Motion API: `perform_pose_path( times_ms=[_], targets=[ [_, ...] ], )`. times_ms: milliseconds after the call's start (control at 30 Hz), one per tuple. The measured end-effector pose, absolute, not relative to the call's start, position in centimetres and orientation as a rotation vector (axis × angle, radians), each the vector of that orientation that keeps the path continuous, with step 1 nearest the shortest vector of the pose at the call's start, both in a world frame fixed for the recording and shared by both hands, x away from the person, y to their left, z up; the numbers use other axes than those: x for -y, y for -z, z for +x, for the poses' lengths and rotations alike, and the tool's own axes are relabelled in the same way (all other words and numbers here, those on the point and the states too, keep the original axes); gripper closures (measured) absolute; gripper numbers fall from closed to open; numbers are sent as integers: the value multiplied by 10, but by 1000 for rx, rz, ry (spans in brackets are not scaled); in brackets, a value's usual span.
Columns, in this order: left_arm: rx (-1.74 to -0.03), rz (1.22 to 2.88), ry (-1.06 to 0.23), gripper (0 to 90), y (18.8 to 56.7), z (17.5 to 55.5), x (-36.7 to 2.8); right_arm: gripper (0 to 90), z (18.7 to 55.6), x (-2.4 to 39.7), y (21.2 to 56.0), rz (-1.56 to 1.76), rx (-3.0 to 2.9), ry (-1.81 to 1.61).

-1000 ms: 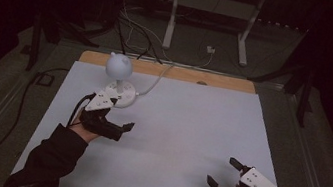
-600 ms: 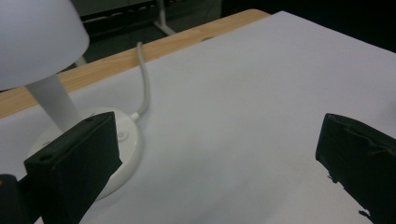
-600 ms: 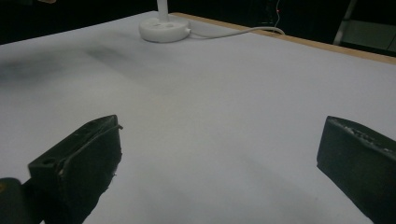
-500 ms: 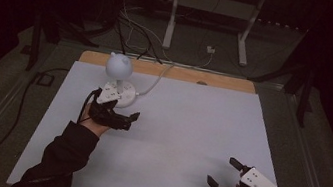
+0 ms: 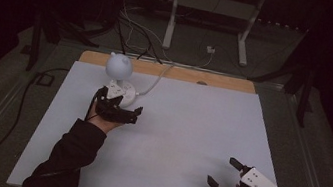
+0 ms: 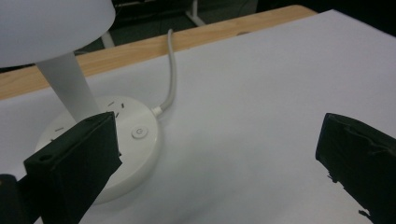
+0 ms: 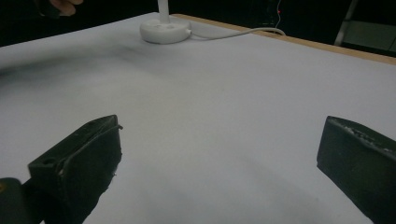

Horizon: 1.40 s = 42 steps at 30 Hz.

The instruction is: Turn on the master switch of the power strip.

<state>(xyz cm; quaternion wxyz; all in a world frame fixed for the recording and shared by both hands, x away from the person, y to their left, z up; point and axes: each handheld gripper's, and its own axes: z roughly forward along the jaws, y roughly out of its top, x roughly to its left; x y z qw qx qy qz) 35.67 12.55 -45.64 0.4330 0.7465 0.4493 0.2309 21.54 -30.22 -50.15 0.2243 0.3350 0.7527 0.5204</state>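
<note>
I have the left gripper (image 5: 123, 113) at the lamp (image 5: 119, 67), which stands at the far left of the table (image 5: 189, 127), just short of the bare wooden strip (image 5: 227, 81) along the back edge. Jaws spread wide, nothing between them. In the left gripper view, one jaw overlaps the near rim of the lamp base (image 6: 135, 149); I cannot tell whether it touches.

Step in hand, as I judge it: the approach to the power button (image 6: 139, 132) on top of the base. The button sits just beyond the jaw tip. The next move likely calls for one jaw tip lowered squarely onto that small disc, with light pressure so the base does not slide on the sheet.

Right gripper (image 5: 231, 178) rests near the front right corner of the table, well apart from the lamp; jaws likewise wide apart and empty.

Materials: base is a smooth matt white round puck with short printed dashes; a straight white stem (image 6: 65, 88) rises to a rounded, pale shade. A white round cord (image 6: 172, 70) leaves the base towards the back edge. Table cover is a flat, pale, matt sheet. Jaw pads are black, blocky and slightly rough.
</note>
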Motion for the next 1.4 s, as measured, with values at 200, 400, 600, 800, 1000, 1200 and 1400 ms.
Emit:
perform_pose_path(
  times_ms=[200, 400, 600, 800, 1000, 1200, 1400],
  targets=[
    [-1159, 1849, -573, 12, 460, 366, -125, 0, 215, 303, 501, 926, -2075, -1442],
    [-1193, 1844, -600, 73, 463, 373, -126, 0, 215, 303, 501, 930, -2071, -1447],
    [-1221, 1828, -631, 201, 468, 380, -126, 0, 215, 304, 501, 930, -2070, -1450],
    [-1245, 1816, -658, 401, 478, 384, -127, 0, 216, 304, 501, 934, -2071, -1452],
    [-1259, 1813, -681, 608, 483, 390, -127, 0, 215, 304, 501, 933, -2073, -1453],
    [-1281, 1819, -704, 759, 484, 397, -126, 0, 216, 304, 502, 935, -2076, -1455],
    [-1292, 1815, -734, 848, 489, 402, -123, 0, 216, 304, 502, 934, -2076, -1456]
  ],
)
